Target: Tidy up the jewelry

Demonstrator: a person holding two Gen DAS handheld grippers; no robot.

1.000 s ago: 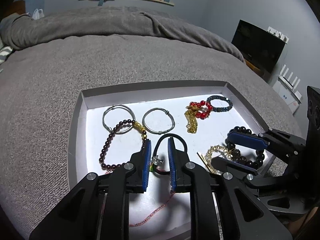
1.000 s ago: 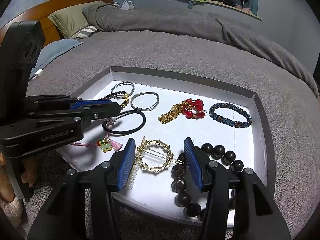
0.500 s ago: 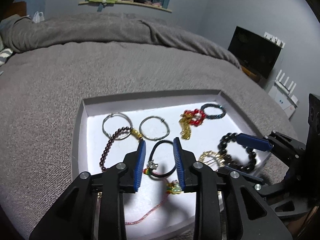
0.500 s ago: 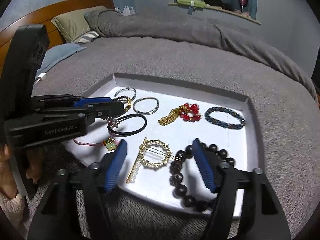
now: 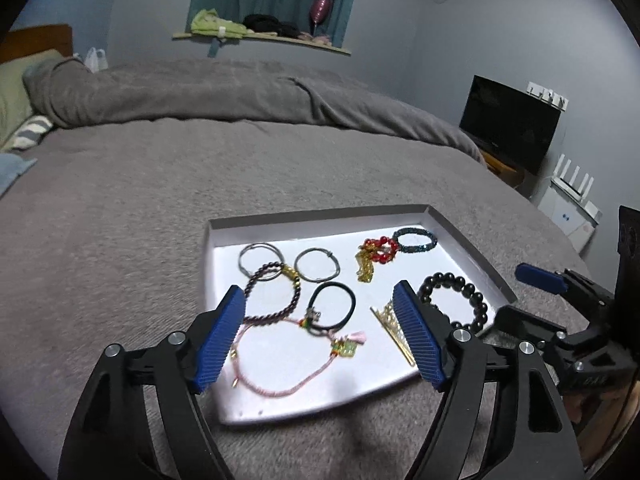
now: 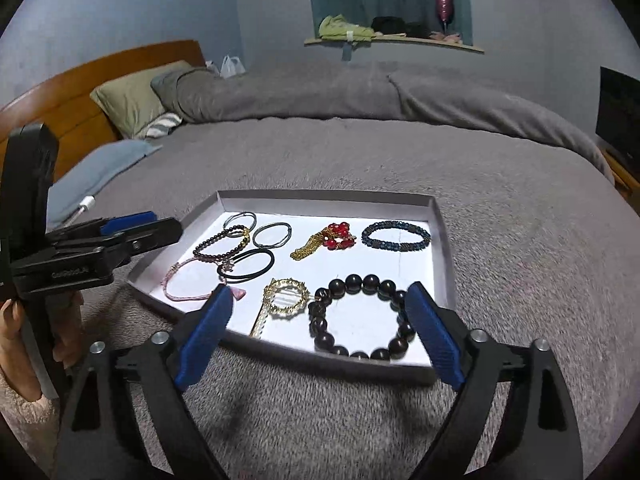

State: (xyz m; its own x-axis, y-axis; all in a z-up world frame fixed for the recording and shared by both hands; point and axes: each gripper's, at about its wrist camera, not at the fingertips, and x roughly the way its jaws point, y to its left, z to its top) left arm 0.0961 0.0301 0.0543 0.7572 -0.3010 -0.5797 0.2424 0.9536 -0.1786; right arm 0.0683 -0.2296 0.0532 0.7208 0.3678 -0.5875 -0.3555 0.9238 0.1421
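Note:
A white tray (image 5: 320, 214) (image 6: 320, 196) lies on the grey bed and holds the jewelry. In it are two silver bangles (image 5: 261, 260), a purple bead bracelet (image 5: 297, 298), a black hair tie (image 5: 353, 304), a pink cord bracelet (image 5: 272, 391), a gold hair clip (image 6: 280, 310), a black bead bracelet (image 6: 354, 282), red beads on a gold chain (image 5: 376, 250) and a blue bead bracelet (image 6: 396, 242). My left gripper (image 5: 318, 288) hovers above the tray's near left, jaws opening, nothing between them. My right gripper (image 6: 319, 288) hovers at the near right edge, jaws opening, also empty.
The grey blanket (image 6: 520, 240) spreads all around the tray. Pillows (image 6: 132, 96) and a wooden headboard (image 6: 60, 92) lie far left. A dark screen (image 5: 508, 124) stands to the right of the bed. A hand (image 6: 16, 340) holds the left gripper's handle.
Both grippers pulled back and up from the tray, and their jaws spread wide. The left came off the black hair tie, the right off the gold hair clip; both items lie in the tray.

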